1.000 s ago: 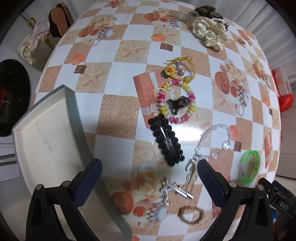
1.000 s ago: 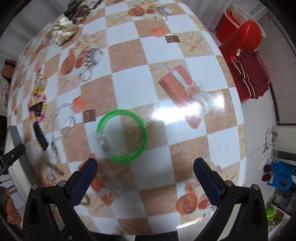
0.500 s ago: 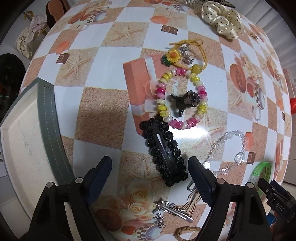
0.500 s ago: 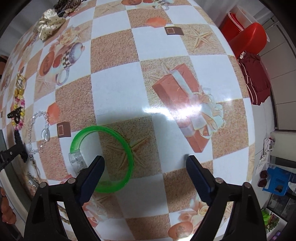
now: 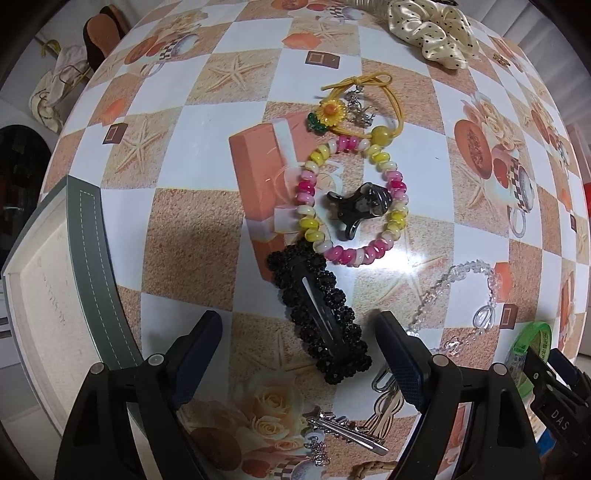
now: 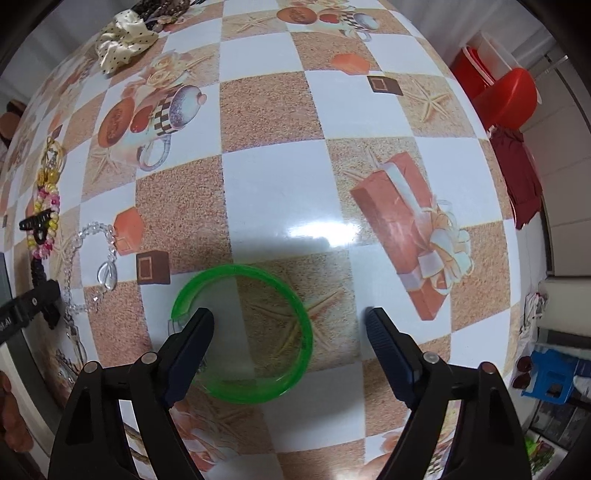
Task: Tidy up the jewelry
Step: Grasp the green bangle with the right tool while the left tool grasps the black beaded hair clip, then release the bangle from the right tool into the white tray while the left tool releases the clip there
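In the left wrist view a black beaded hair clip (image 5: 319,312) lies on the patterned table, its near end between the fingers of my open left gripper (image 5: 297,334). Beyond it lie a pink and yellow bead bracelet (image 5: 351,201) around a small dark claw clip (image 5: 360,208), a yellow sunflower hair tie (image 5: 354,105) and a clear crystal bracelet (image 5: 461,295). In the right wrist view my open right gripper (image 6: 290,330) hovers over a green bangle (image 6: 255,332), which lies flat between its fingers; the left finger covers part of it.
A grey box with a cream lining (image 5: 55,295) stands at the table's left edge. A cream dotted scrunchie (image 5: 432,31) lies at the far side. A silver clip (image 5: 347,434) and a braided keyring (image 5: 384,402) lie near the front. A red chair (image 6: 506,92) stands beyond the table's right edge.
My left gripper has moved forward and down until its fingers flank the black hair clip. My right gripper has moved forward and down over the green bangle.
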A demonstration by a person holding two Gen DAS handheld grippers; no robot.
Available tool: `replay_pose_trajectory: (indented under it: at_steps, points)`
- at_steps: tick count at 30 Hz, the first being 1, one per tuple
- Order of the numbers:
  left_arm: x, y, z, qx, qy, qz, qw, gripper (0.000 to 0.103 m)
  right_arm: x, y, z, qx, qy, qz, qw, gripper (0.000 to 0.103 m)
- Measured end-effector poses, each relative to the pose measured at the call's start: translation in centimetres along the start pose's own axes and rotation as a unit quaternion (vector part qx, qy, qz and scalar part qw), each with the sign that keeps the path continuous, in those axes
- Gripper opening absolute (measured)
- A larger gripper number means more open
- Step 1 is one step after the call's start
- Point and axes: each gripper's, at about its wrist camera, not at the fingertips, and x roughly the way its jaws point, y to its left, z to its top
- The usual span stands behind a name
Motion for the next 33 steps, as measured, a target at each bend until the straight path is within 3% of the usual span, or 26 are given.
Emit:
replay_pose_trajectory:
  at_steps: [4, 5, 6, 7, 13, 16, 18, 19, 33]
  points:
    - [0.2, -0.4, 0.3, 0.011, -0.005, 0.006, 0.9999, 0.088, -0.3, 0.3, 0.0, 0.008, -0.002, 0.000, 1.000, 0.084]
    - [0.1, -0.5, 0.3, 0.013, -0.005, 0.004, 0.9999, 0.085, -0.4, 0.4, 0.0, 0.008, -0.003, 0.000, 1.000, 0.081]
    - [-0.3, -0.3, -0.3, 0.026, -0.012, -0.022, 0.9994, 0.084, -0.5, 0.5, -0.2, 0.007, -0.005, 0.000, 1.000, 0.078]
    - [-0.4, -0.7, -0.2, 0.031, -0.013, -0.023, 0.9992, 0.080, -1.0, 0.2, -2.0, 0.005, -0.007, 0.001, 1.000, 0.076]
    - [-1.4, -2.2, -1.0, 0.049, -0.018, -0.029, 0.9982, 0.060, -0.9, 1.8, -3.0, -0.006, -0.015, 0.003, 1.000, 0.057]
    - [-1.8, -3.0, -1.3, 0.059, -0.021, -0.035, 0.9975, 0.045, -1.3, 2.7, -3.1, -0.016, -0.016, 0.005, 1.000, 0.040]
    - [-2.0, -3.7, -1.3, 0.069, -0.019, -0.039, 0.9967, 0.041, -1.5, 3.2, -3.1, -0.020, -0.018, 0.005, 1.000, 0.010]
    - [-2.0, -3.8, -1.5, 0.071, -0.019, -0.040, 0.9965, 0.041, -1.5, 3.4, -3.2, -0.020, -0.017, 0.003, 1.000, 0.006]
    - [-5.4, -3.5, -3.3, 0.103, -0.038, -0.055, 0.9924, 0.041, -2.2, -0.8, -5.6, 0.056, -0.003, 0.043, 0.998, 0.006]
